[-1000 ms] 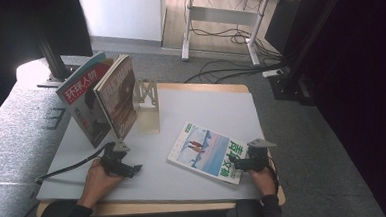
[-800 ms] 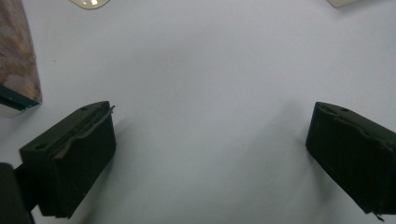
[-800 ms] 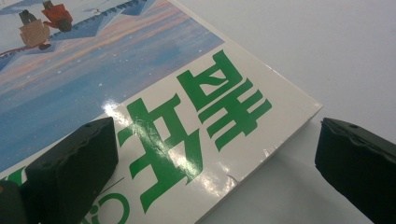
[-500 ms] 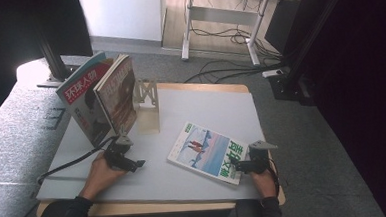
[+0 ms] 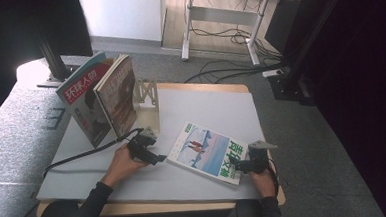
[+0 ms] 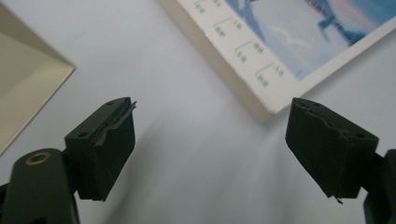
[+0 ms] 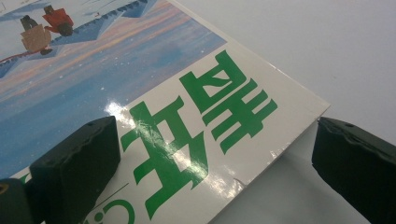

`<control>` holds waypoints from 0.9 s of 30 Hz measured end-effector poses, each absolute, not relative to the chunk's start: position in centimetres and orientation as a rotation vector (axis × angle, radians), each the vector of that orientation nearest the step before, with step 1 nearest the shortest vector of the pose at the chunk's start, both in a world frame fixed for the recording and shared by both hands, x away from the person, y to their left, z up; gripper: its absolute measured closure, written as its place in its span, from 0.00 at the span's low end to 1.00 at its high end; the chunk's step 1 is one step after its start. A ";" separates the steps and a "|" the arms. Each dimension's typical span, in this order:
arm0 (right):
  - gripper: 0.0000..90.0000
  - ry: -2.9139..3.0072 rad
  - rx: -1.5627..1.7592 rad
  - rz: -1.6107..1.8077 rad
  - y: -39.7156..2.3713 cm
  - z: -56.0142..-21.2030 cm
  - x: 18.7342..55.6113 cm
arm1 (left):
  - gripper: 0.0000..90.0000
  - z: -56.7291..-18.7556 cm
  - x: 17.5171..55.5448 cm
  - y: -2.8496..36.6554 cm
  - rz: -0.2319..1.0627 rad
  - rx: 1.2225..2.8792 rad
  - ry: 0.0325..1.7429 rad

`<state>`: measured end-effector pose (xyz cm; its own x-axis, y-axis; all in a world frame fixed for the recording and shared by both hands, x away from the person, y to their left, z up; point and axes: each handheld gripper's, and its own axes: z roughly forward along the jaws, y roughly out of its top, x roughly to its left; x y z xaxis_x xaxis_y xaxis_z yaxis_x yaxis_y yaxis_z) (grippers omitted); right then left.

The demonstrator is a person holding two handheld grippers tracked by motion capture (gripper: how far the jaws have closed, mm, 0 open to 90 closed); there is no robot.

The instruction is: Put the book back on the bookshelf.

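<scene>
A magazine (image 5: 205, 150) with a blue snow scene and green lettering lies flat on the grey table (image 5: 206, 108). My left gripper (image 5: 158, 159) is just off its near left corner, pointing at it. In the left gripper view that corner (image 6: 275, 60) lies ahead of the right jaw. The left gripper (image 6: 210, 135) is open; its jaws have just been closing a little, with only bare table between them. My right gripper (image 5: 235, 165) sits at the magazine's right end. It stands open (image 7: 215, 140), one jaw over the cover (image 7: 154, 93), the other past the edge.
Two magazines (image 5: 105, 100) stand upright at the back left against a cream rack (image 5: 146, 93), whose base (image 6: 28, 88) lies close to my left jaw. A grey sofa (image 5: 8, 148) borders the table's left side. A black cable (image 5: 83, 155) trails left from the left gripper.
My left hand has moved right, up to the magazine's near left corner. The right hand and the magazine have stayed put.
</scene>
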<state>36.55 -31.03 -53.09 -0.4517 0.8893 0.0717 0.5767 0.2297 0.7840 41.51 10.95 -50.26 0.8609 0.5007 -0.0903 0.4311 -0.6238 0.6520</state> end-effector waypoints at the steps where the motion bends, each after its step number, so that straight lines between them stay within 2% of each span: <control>1: 0.01 2.118 1.352 1.091 -31.0 -53.1 36.6 | 0.18 -50.1 41.5 10.6 0.142 2.340 0.658; 13: 0.00 2.131 1.375 1.117 -30.8 -53.3 36.8 | 0.21 -51.1 42.1 7.4 0.090 2.320 0.588; 15: 0.00 2.132 1.380 1.114 -30.8 -53.3 36.8 | 0.23 -51.3 42.1 7.2 0.060 2.314 0.581; 19: 0.00 2.132 1.394 1.118 -30.8 -53.4 36.9 | 0.34 -51.3 42.0 6.9 0.003 2.301 0.582; 27: 0.00 2.136 1.382 1.092 -30.5 -53.2 37.1 | 0.33 -51.4 41.7 6.8 0.013 2.291 0.609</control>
<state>37.09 -30.50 -53.18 -0.4499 0.8876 0.0990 0.5998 0.2181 0.7698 41.69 6.78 -51.40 0.8867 0.4300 -0.1699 0.4223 -0.6036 0.6762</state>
